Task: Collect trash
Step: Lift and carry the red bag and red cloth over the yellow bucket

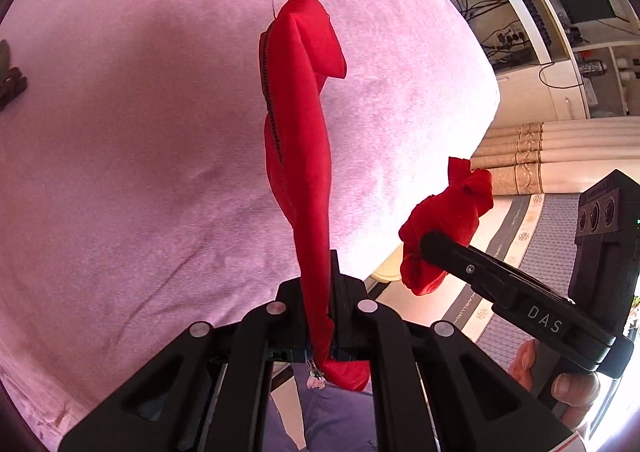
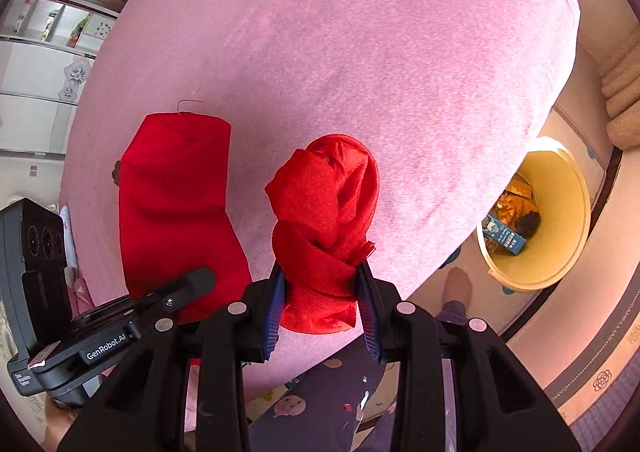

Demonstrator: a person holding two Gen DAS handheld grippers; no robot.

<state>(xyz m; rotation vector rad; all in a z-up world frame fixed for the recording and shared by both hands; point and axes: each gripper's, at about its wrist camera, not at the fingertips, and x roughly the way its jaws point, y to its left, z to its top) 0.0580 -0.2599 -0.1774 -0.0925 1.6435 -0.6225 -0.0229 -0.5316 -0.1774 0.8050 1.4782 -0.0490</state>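
Observation:
My left gripper (image 1: 326,316) is shut on a long red cloth with a dark zipper (image 1: 300,124), which hangs over the pink bed (image 1: 140,132). It also shows in the right wrist view (image 2: 176,204), with the left gripper (image 2: 192,280) at its lower end. My right gripper (image 2: 322,292) is shut on a bunched red cloth (image 2: 326,212). In the left wrist view that bundle (image 1: 448,228) sits on the right gripper (image 1: 430,246), held past the bed's edge. A yellow bin (image 2: 576,212) with packaging trash inside stands on the floor at the right.
The pink bed (image 2: 360,52) fills both views. A dark object (image 1: 12,80) lies at its left edge. Shelves with cables (image 1: 520,12), rolled beige bedding (image 1: 560,148) and a patterned floor mat (image 2: 580,352) lie beyond the bed.

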